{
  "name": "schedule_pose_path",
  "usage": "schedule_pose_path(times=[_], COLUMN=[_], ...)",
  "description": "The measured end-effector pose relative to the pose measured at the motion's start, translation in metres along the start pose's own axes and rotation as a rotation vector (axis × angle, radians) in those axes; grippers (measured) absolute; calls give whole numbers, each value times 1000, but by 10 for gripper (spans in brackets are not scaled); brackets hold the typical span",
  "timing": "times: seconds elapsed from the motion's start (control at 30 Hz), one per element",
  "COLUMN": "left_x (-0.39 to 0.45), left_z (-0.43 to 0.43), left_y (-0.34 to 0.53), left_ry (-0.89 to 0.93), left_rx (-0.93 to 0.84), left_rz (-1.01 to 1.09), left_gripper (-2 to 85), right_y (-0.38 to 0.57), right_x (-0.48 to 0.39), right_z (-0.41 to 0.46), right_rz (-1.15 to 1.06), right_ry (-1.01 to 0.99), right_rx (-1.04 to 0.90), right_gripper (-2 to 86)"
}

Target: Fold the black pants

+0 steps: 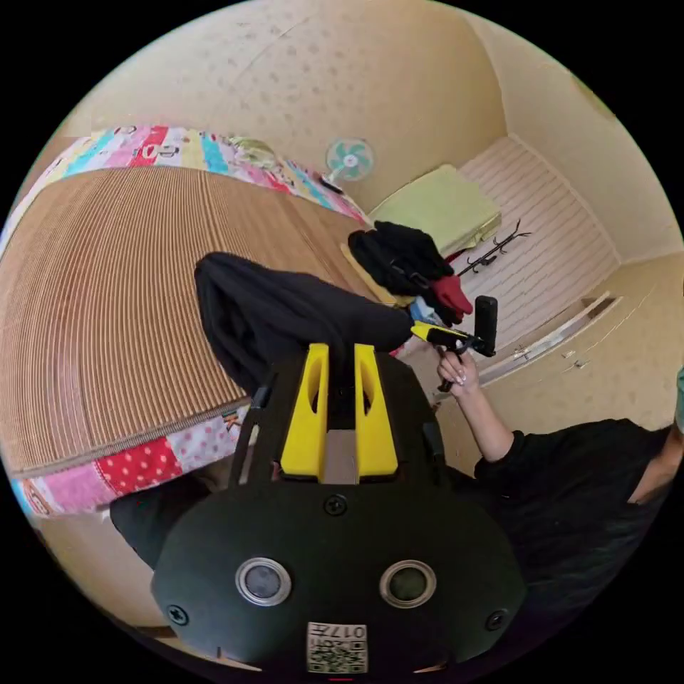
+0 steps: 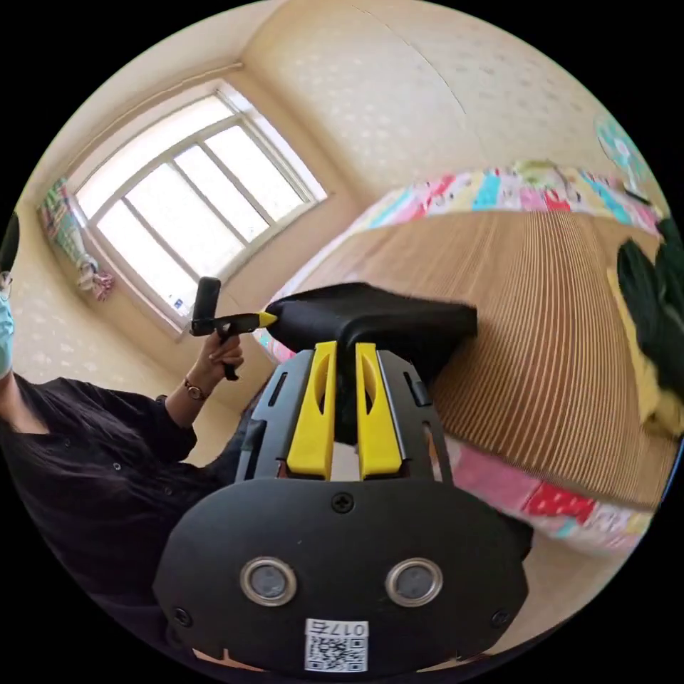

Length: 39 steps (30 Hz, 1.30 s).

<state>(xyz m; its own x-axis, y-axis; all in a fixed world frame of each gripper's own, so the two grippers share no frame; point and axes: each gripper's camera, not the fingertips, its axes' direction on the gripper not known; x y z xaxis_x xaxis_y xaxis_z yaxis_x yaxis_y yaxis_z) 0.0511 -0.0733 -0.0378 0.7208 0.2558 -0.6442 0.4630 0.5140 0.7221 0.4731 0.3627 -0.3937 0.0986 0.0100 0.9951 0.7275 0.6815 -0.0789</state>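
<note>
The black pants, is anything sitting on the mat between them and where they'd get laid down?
Nothing visible does. Both the left gripper and the right gripper are shut on the black pants, holding them up over the bare woven mat. The pile of dark clothes sits off at the mat's far edge.

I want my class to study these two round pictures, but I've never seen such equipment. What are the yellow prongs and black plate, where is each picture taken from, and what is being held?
A person holds a hand tool in each hand. Each tool carries a wide-angle camera, hence the round pictures. The yellow prongs are the tool's claw, the black plate its body. In the left gripper view, the left claw pinches the black pants, and the right claw shows further off, gripping the pants' other end. The right gripper view is the reverse: the right claw up close, the left claw beyond. The pants hang stretched between them above a bed with a ribbed mat. More clothes lie piled further along.
</note>
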Motion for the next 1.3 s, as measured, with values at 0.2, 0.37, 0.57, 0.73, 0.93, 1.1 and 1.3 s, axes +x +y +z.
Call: schedule_pose_path(times=[0.2, 0.37, 0.57, 0.73, 0.93, 1.1, 1.3], left_x=[-77, -114, -125, -166, -190, -190, -194], left_z=[32, 22, 84, 25, -96, -153, -142], left_y=[82, 19, -18, 17, 117, 207, 261], left_ry=[183, 184, 81, 117, -215, -370, -298], left_rx=[15, 103, -97, 95, 270, 394, 476], left_rz=[-301, -324, -360, -423, -494, -638, -743], left_gripper=[130, 168, 135, 139, 147, 147, 144], right_y=[87, 15, -84, -157, -249, -303, -332], right_x=[81, 84, 105, 68, -1, -83, -147], right_z=[7, -3, 76, 146, 297, 442, 573], right_rz=[410, 360, 378, 316, 324, 357, 186], right_ry=[-300, -256, -254, -135, -180, -182, -396], right_rx=[97, 117, -150, -273, -292, -332, -470], right_gripper=[103, 151, 125, 96, 100, 101, 116])
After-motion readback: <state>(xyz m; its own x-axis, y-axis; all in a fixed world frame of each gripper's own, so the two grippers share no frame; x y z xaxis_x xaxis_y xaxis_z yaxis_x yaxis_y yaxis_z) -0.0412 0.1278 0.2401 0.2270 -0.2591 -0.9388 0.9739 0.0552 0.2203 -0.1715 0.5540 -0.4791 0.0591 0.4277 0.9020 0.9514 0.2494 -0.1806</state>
